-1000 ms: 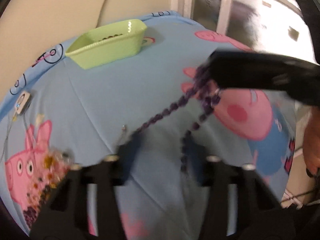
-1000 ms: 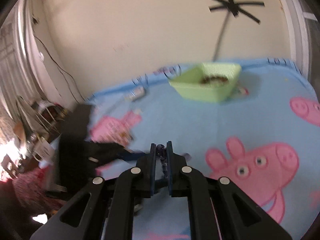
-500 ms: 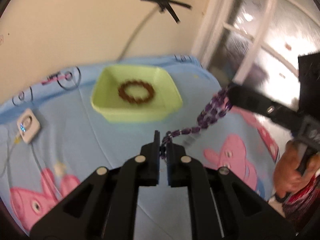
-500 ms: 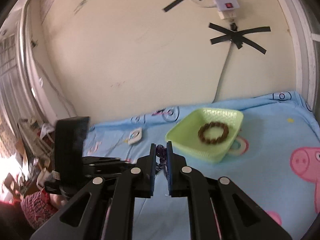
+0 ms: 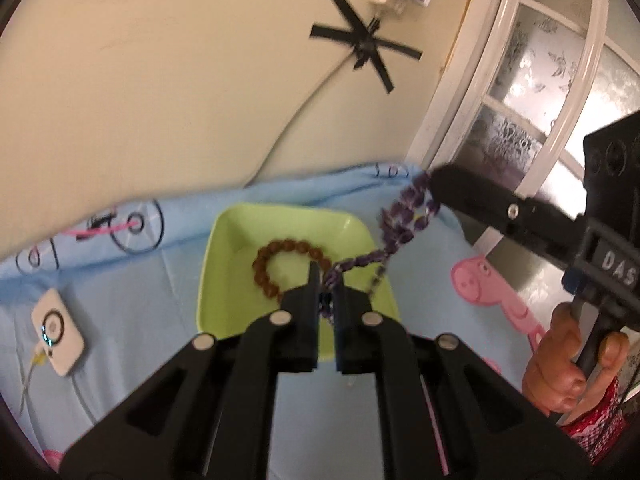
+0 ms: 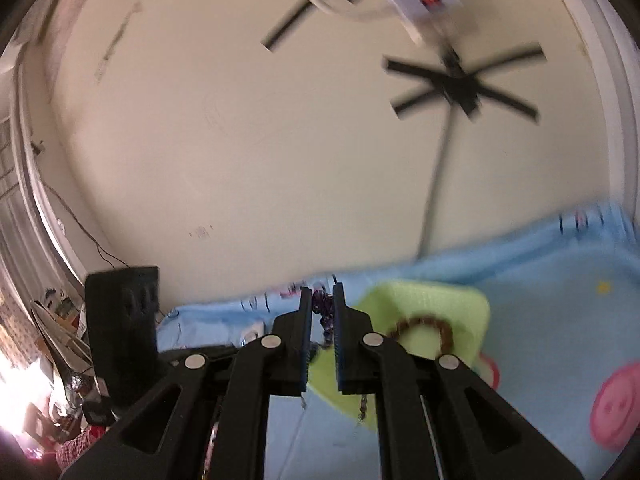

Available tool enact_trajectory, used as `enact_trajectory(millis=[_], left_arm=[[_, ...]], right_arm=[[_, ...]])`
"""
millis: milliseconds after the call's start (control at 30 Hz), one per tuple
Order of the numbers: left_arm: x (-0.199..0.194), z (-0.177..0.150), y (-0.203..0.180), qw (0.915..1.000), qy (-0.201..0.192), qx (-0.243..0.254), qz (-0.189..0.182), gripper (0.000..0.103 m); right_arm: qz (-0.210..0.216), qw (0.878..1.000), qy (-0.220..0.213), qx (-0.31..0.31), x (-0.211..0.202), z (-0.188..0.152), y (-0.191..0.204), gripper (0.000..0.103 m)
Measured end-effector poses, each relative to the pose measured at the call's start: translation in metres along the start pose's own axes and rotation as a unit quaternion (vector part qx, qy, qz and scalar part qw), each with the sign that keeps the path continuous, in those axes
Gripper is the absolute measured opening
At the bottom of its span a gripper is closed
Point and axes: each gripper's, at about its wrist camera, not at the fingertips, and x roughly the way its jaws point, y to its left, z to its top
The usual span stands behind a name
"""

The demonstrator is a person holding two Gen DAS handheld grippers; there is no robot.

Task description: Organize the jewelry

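A purple bead necklace (image 5: 394, 224) hangs stretched between both grippers above a light green dish (image 5: 224, 264). A brown bead bracelet (image 5: 276, 258) lies inside the dish. My left gripper (image 5: 327, 286) is shut on one end of the necklace, just above the dish's near right side. My right gripper (image 6: 322, 308) is shut on the other end; in the left wrist view its fingertips (image 5: 440, 184) sit higher, at the dish's far right. The dish (image 6: 460, 304) and bracelet (image 6: 424, 326) also show in the right wrist view.
The table wears a light blue cartoon-pig cloth (image 5: 132, 280). A small white device with a cable (image 5: 58, 330) lies left of the dish. A beige wall with a taped cable (image 5: 364, 48) is right behind. A window frame (image 5: 500, 80) stands at the right.
Both grippers have risen and moved toward the wall, carrying the necklace from the open cloth to above the green dish. The left gripper, open a second ago, has shut on the necklace.
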Motion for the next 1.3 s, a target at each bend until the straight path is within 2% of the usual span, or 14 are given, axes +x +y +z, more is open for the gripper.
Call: enact_trajectory(millis=[133,267,367,500,567,633,700,833,933,967,1033,1100,1200,1300], left_arm=[[0.003,0.009,0.001,1.0,-0.007,-0.004,0.005,0.005],[0.021,-0.001,0.009,0.9995,0.018,-0.01,0.024,0.005],[0.041,-0.016,0.02,0.9964,0.059,-0.032,0.052,0.005],[0.062,-0.03,0.031,0.9888,0.12,-0.058,0.067,0.006],[0.054,-0.029,0.032,0.9886,0.115,-0.06,0.077,0.006],[0.039,-0.025,0.033,0.9896,0.102,-0.063,0.08,0.006],[0.022,-0.018,0.035,0.9905,0.087,-0.065,0.084,0.006],[-0.009,-0.003,0.037,0.9924,0.054,-0.075,0.081,0.006],[-0.012,0.004,0.033,0.9922,0.059,-0.077,0.079,0.007],[-0.007,0.006,0.032,0.9921,0.069,-0.075,0.073,0.009],[0.005,0.007,0.029,0.9905,0.092,-0.07,0.075,0.028],[0.018,0.006,0.026,0.9871,0.109,-0.061,0.101,0.03],[0.022,0.005,0.024,0.9869,0.112,-0.06,0.099,0.031],[0.02,0.002,0.027,0.9874,0.1,-0.061,0.106,0.042]], right_arm=[[-0.012,0.999,-0.004,-0.039,0.006,0.01,0.017,0.0],[-0.024,0.999,0.019,-0.027,0.021,-0.008,0.004,0.0],[-0.036,0.999,0.033,0.004,0.031,-0.032,-0.015,0.0],[-0.09,0.994,0.056,0.037,0.042,-0.055,-0.036,0.004],[-0.102,0.993,0.045,0.045,0.035,-0.056,-0.038,0.021],[-0.11,0.993,0.026,0.044,0.026,-0.053,-0.034,0.03],[-0.111,0.993,0.013,0.04,0.016,-0.05,-0.028,0.031],[-0.072,0.996,0.015,0.042,0.001,-0.056,-0.01,0.031],[-0.059,0.997,0.023,0.042,0.001,-0.065,0.0,0.031],[-0.056,0.997,0.024,0.042,-0.001,-0.069,0.003,0.031],[-0.054,0.997,0.024,0.038,-0.006,-0.075,0.008,0.031],[-0.053,0.998,0.025,0.039,-0.01,-0.082,0.008,0.031],[-0.05,0.998,0.027,0.038,-0.016,-0.089,0.004,0.031],[-0.061,0.997,0.026,0.037,-0.016,-0.092,-0.003,0.031]])
